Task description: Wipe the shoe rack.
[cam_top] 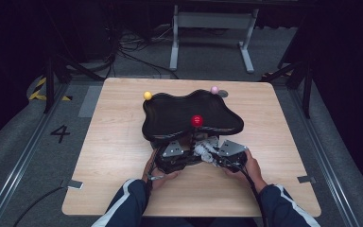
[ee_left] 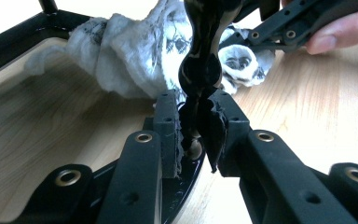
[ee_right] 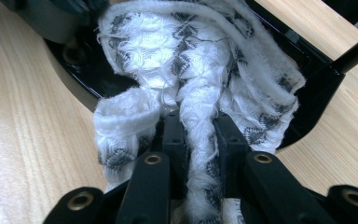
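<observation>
A glossy black tray with a wavy rim stands on the wooden table. My left gripper is shut on the tray's near rim, which rises between its jaws. In the high view the left gripper sits at the tray's front edge. My right gripper is shut on a white cloth with a dark pattern, bunched against the tray's black underside. The cloth lies just past the rim, with the right gripper at its far side. From above, the right gripper is close beside the left one.
A red ball stands near the tray's front, a yellow ball at its back left and a pink ball at its back right. A person's hands and blue sleeves come in from the near table edge. A white table frame stands beyond.
</observation>
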`<state>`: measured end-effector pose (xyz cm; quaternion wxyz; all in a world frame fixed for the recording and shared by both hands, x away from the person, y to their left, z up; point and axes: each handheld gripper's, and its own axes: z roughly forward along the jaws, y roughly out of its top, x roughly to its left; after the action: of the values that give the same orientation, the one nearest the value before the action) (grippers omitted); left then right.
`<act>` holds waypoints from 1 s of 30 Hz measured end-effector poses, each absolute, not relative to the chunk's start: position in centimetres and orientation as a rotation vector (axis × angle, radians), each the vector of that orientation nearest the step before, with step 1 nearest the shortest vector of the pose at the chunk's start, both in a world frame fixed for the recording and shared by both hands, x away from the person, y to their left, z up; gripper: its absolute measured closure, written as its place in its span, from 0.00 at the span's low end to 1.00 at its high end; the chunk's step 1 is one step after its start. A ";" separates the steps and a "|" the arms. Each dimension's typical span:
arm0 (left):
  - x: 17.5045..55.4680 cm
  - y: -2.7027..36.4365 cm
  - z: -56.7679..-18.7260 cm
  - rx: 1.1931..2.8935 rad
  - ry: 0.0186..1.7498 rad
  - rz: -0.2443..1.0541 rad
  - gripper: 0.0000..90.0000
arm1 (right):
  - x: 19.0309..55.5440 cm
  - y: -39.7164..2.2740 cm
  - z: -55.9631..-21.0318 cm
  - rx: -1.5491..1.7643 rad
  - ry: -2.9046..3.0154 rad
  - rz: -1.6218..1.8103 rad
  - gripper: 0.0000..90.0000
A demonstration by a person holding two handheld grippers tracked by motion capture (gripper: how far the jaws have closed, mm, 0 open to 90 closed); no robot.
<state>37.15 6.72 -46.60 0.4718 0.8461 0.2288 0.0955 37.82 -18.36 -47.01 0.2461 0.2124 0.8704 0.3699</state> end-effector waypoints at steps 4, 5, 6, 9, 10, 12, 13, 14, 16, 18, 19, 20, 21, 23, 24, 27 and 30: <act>37.2 6.4 -46.7 2.064 0.559 0.244 0.83 | 37.4 -17.8 -47.0 0.555 2.379 1.016 0.86; 37.2 6.2 -46.6 2.074 0.564 0.247 0.83 | 37.3 -17.7 -47.0 0.548 2.380 1.011 0.86; 37.2 6.0 -46.7 2.058 0.566 0.250 0.83 | 37.1 -17.5 -46.9 0.540 2.384 1.016 0.86; 37.2 5.8 -46.7 2.066 0.571 0.251 0.83 | 36.9 -17.3 -47.0 0.525 2.378 0.995 0.86; 37.3 5.7 -46.7 2.064 0.566 0.251 0.83 | 36.9 -17.3 -47.0 0.525 2.378 0.995 0.86; 37.5 5.5 -46.8 2.056 0.566 0.247 0.83 | 37.0 -17.4 -46.9 0.530 2.375 0.990 0.86; 37.5 5.5 -46.8 2.056 0.564 0.246 0.83 | 37.1 -17.5 -47.0 0.532 2.370 0.989 0.86; 37.5 5.4 -46.8 2.058 0.566 0.245 0.83 | 37.1 -17.6 -47.0 0.541 2.371 0.990 0.86; 37.5 5.4 -46.8 2.076 0.559 0.257 0.82 | 37.2 -17.7 -47.0 0.550 2.373 1.000 0.86; 37.3 5.5 -46.8 2.084 0.551 0.254 0.79 | 37.2 -17.7 -47.1 0.546 2.369 0.995 0.86; 37.2 5.5 -46.8 2.087 0.550 0.262 0.78 | 37.2 -17.7 -47.1 0.544 2.370 0.993 0.86; 37.0 5.8 -46.7 2.104 0.545 0.280 0.78 | 37.2 -17.7 -47.1 0.540 2.364 0.989 0.86; 36.9 6.0 -46.7 2.115 0.551 0.292 0.77 | 37.2 -17.7 -47.1 0.543 2.368 0.989 0.86; 36.8 6.8 -46.9 2.177 0.537 0.313 0.74 | 37.3 -17.8 -47.1 0.540 2.370 0.982 0.86; 36.6 7.2 -47.0 2.190 0.554 0.310 0.72 | 37.4 -17.8 -47.2 0.539 2.365 0.973 0.86; 36.3 9.0 -47.1 2.218 0.592 0.325 0.67 | 37.5 -17.9 -47.3 0.553 2.365 0.972 0.86; 36.2 11.1 -47.1 2.218 0.625 0.339 0.61 | 37.6 -18.0 -47.3 0.557 2.367 0.965 0.86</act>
<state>36.24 11.09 -47.14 0.3950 0.8748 0.2466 0.1338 37.59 -18.04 -47.32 0.2597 0.2058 0.8736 0.3564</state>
